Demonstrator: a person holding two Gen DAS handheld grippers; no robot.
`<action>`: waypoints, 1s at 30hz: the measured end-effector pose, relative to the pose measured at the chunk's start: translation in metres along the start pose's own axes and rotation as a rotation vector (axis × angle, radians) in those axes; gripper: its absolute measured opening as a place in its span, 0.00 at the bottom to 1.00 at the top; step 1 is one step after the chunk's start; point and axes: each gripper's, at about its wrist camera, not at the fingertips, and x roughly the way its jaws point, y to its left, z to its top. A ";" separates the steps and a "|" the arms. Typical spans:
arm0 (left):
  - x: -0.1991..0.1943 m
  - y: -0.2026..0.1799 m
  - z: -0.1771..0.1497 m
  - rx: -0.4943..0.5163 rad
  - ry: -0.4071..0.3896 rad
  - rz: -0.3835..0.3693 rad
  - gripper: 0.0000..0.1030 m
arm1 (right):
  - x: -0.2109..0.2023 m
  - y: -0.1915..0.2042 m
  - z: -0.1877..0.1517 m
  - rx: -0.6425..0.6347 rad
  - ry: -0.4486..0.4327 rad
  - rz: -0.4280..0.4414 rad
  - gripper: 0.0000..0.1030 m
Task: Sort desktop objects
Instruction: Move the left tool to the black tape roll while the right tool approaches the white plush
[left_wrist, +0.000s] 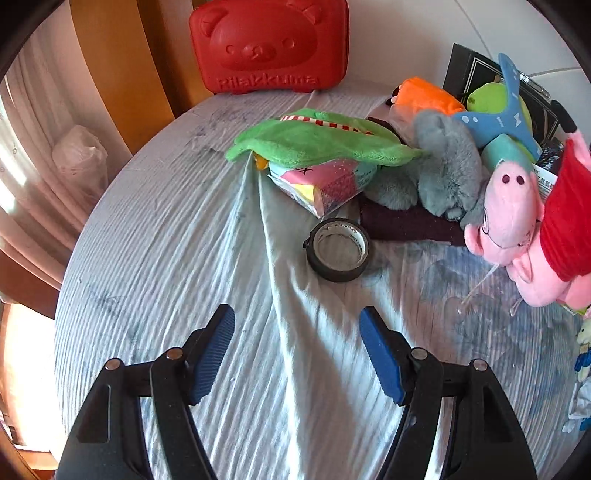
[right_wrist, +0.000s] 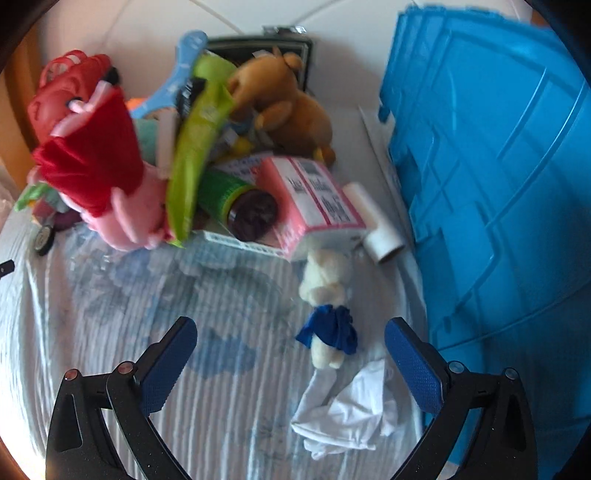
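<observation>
Your left gripper (left_wrist: 297, 325) is spread wide, empty; the black tape roll (left_wrist: 338, 249) lies at twelve o'clock. Your right gripper (right_wrist: 290, 336), likewise spread, frames the small white bear in blue dress (right_wrist: 328, 314). The pink pig plush (left_wrist: 517, 218) is cut off at three o'clock.

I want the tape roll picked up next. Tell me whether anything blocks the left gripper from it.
Nothing visible does. Only bare wrinkled cloth lies between the open left gripper and the tape roll, which stands apart from the pile.
</observation>
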 end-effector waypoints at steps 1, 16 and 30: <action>0.005 -0.002 0.005 -0.001 -0.003 -0.014 0.67 | 0.006 -0.001 0.001 0.001 0.021 -0.005 1.00; 0.063 -0.024 0.045 0.065 0.019 -0.047 0.73 | 0.094 -0.012 0.010 0.014 0.182 -0.072 1.00; 0.071 -0.033 0.026 0.074 0.058 -0.067 0.74 | 0.113 -0.032 0.003 0.143 0.201 0.037 1.00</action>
